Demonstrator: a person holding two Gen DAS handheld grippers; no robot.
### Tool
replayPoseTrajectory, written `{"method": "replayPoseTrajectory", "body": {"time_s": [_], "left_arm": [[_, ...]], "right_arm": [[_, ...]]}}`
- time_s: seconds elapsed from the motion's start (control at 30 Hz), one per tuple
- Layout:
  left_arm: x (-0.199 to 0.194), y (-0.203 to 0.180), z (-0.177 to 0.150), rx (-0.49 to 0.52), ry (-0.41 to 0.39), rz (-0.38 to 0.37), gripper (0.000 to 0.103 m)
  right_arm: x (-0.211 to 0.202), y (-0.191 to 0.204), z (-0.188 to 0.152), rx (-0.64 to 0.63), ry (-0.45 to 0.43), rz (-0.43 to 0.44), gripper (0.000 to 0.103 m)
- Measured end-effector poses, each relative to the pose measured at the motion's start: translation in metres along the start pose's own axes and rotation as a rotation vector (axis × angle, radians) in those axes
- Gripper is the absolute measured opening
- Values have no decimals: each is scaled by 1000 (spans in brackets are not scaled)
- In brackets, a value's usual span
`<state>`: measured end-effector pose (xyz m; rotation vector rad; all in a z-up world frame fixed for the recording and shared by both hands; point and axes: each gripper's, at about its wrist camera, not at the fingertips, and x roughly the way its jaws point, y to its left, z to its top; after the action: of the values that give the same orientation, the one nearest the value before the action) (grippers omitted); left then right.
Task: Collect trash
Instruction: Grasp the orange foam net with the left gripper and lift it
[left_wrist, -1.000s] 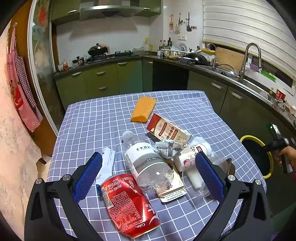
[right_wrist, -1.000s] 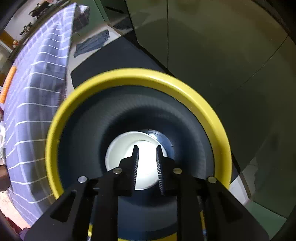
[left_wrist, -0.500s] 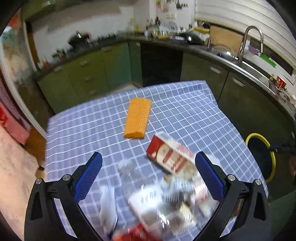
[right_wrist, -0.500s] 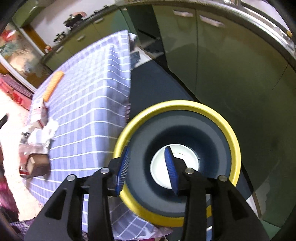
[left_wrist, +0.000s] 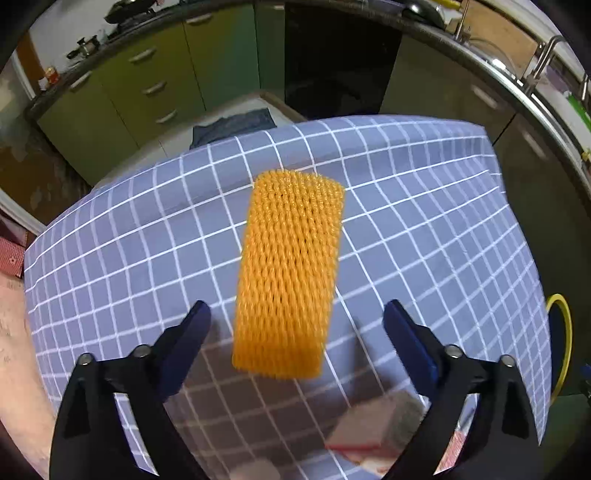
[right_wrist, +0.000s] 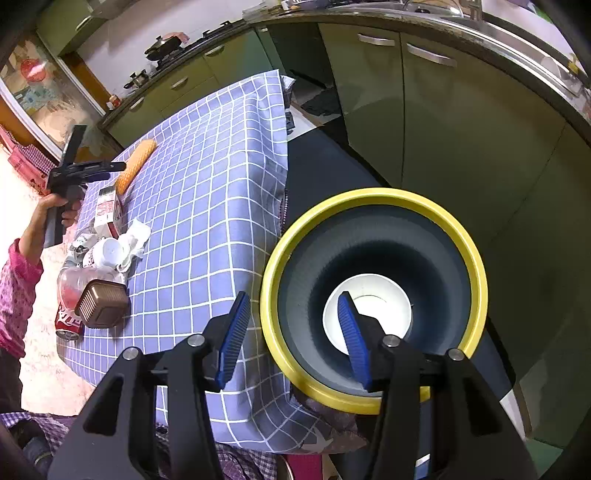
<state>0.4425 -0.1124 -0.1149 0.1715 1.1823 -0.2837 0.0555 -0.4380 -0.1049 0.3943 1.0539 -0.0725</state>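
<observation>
Only the right wrist view showed the yellow-rimmed bin (right_wrist: 373, 295), with a white dish at its bottom. The right gripper (right_wrist: 291, 332) hung above the bin's near rim; its jaws had just been opening and stood apart with nothing between them. That view also showed a trash pile (right_wrist: 99, 266) on the checked tablecloth (right_wrist: 207, 192), well apart from the bin.

Only the left wrist view showed the orange foam net (left_wrist: 290, 277) closely: a long, flat, knitted-looking sleeve lying on the cloth. The left gripper (left_wrist: 295, 325) stood wide apart on both sides of the net's near end, having just narrowed slightly.
</observation>
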Motion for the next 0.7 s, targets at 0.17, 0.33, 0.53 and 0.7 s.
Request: {"method": "replayPoseTrajectory", "body": {"time_s": [0.17, 0.33, 0.53, 0.7], "left_arm": [[18, 2, 9, -6, 36, 2, 73], [23, 3, 10, -8, 33, -17, 52], [-6, 9, 0, 25, -39, -8, 16], [-53, -10, -11, 76, -116, -5, 15]], "right_arm": [[0, -4, -1, 14, 2, 6, 48], [4, -2, 0, 11, 2, 19, 48], [1, 2, -2, 5, -8, 33, 48], [-13, 3, -8, -1, -46, 36, 48]]}}
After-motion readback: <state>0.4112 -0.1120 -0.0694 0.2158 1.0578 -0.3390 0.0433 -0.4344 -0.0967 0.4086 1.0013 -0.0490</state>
